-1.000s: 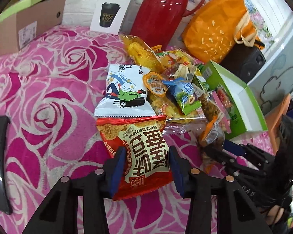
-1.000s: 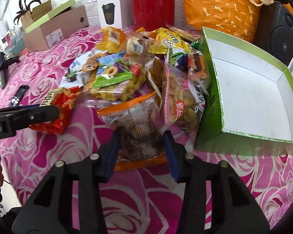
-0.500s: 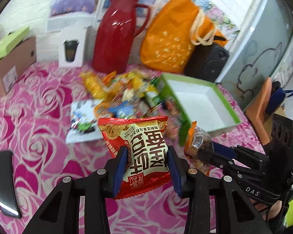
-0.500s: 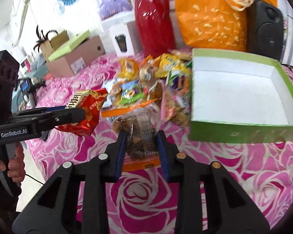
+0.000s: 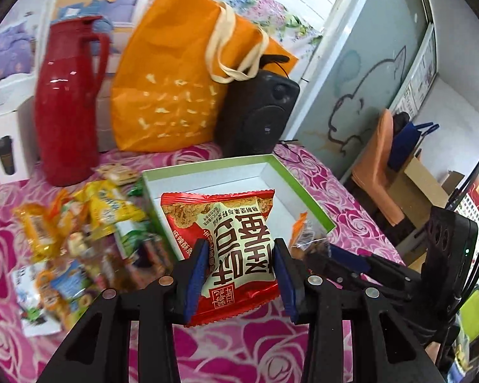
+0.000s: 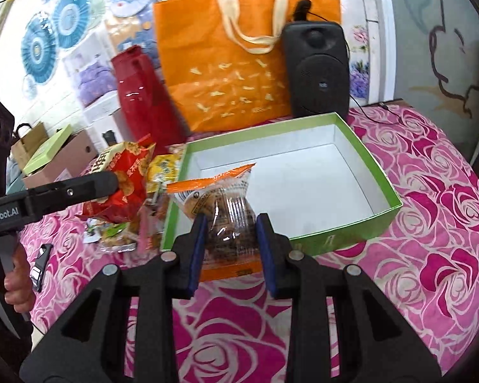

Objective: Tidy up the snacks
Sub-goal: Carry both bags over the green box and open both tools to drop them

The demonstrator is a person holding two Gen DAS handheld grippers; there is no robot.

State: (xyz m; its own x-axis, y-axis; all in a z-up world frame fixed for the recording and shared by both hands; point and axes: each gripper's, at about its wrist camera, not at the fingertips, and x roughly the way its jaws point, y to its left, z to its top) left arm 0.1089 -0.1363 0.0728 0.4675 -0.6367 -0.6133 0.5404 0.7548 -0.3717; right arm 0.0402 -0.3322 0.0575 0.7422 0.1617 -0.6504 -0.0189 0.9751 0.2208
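My left gripper (image 5: pixel 239 274) is shut on a red snack packet (image 5: pixel 230 239) with large white characters, held up in front of the green box's (image 5: pixel 309 204) near left corner. My right gripper (image 6: pixel 230 249) is shut on a clear packet with orange ends (image 6: pixel 223 217), lifted just before the near left rim of the green box (image 6: pixel 364 223), whose white inside holds nothing. The right gripper's fingers (image 5: pixel 345 258) and their packet (image 5: pixel 306 236) show at the right of the left wrist view. The remaining snacks (image 5: pixel 86 223) lie piled left of the box.
Behind the box stand a red thermos jug (image 5: pixel 67 105), an orange tote bag (image 5: pixel 175 89) and a black speaker (image 6: pixel 316 70). A white carton (image 5: pixel 6 137) sits far left. A hand (image 6: pixel 9 284) holds the left tool. Pink rose cloth (image 6: pixel 431 255) covers the table.
Both grippers have lifted their packets off the table and swung right toward the green box. The snack pile has dropped to the left in both views.
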